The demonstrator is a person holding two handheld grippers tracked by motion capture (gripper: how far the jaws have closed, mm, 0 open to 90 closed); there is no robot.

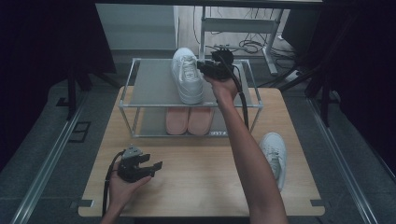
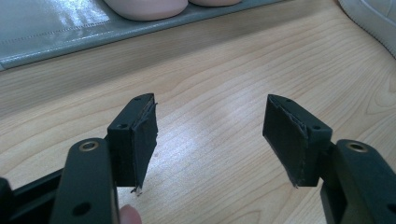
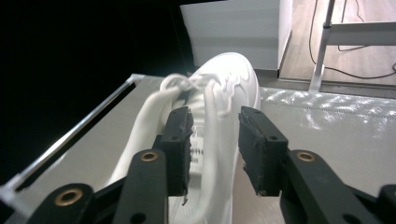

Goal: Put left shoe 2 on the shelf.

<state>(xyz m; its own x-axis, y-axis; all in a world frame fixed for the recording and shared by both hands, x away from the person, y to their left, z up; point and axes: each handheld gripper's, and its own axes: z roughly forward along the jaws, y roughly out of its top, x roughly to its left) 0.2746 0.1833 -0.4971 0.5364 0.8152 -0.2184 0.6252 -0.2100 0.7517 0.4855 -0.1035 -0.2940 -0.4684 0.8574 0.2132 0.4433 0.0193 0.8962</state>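
Right gripper (image 3: 212, 140) on rack (image 1: 154, 88) top shelf, jaws straddling collar wall of white sneaker (image 3: 219, 93); contact with the wall hard to make out, grip uncertain. Left gripper (image 2: 210, 140) in front of rack, jaws wide, holding nothing, above table (image 2: 210, 70). Pink shoes (image 1: 189, 120) on lower shelf, half hidden. Second white sneaker (image 1: 275, 156) right of rack, partly behind forearm.

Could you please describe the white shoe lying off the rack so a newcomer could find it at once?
Start at the wooden table with the two-tier rack. The white shoe lies flat near the table's right edge; its twin stands on the rack.
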